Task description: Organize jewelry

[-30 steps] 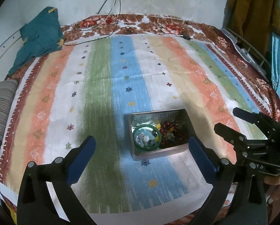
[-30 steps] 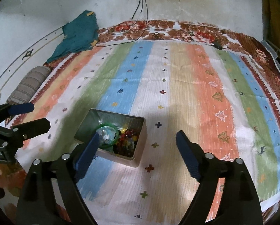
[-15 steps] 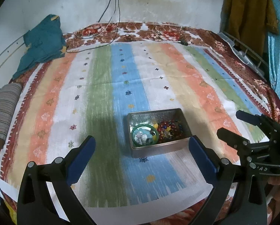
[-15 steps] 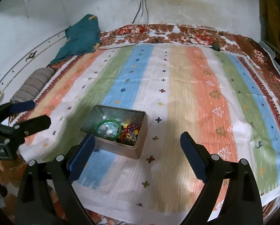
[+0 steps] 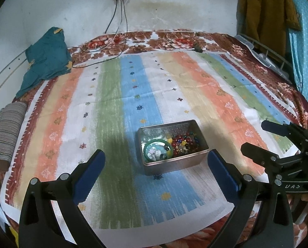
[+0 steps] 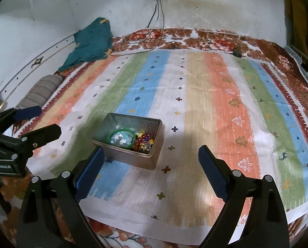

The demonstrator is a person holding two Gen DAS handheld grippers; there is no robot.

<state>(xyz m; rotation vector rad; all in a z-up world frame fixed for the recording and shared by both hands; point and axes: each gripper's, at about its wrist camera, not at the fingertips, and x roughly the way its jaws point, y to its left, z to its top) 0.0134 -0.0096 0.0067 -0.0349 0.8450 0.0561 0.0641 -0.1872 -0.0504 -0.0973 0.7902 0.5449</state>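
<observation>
An open metal tin [image 5: 174,163] [image 6: 133,159] sits on the striped mat near its front edge. Inside lie a green bangle [image 5: 158,148] [image 6: 123,138] around pale trinkets and a heap of red and coloured beads [image 5: 184,141] [image 6: 144,141]. My left gripper [image 5: 156,167] is open and empty, raised in front of the tin. My right gripper [image 6: 150,165] is open and empty, raised in front and to the right of the tin. Each gripper shows in the other's view: the right one [image 5: 263,138] and the left one [image 6: 36,122].
The striped mat [image 5: 133,95] covers a floral bedspread [image 5: 174,41]. A teal cloth [image 5: 46,62] and a striped bolster [image 5: 6,130] lie at the left. Cables [image 5: 116,26] run down from a wall socket. Clothes [image 5: 265,10] hang at the right.
Both grippers have pulled back and risen from the tin, which now looks smaller and farther. Both stayed open. The tin and its contents have not moved.
</observation>
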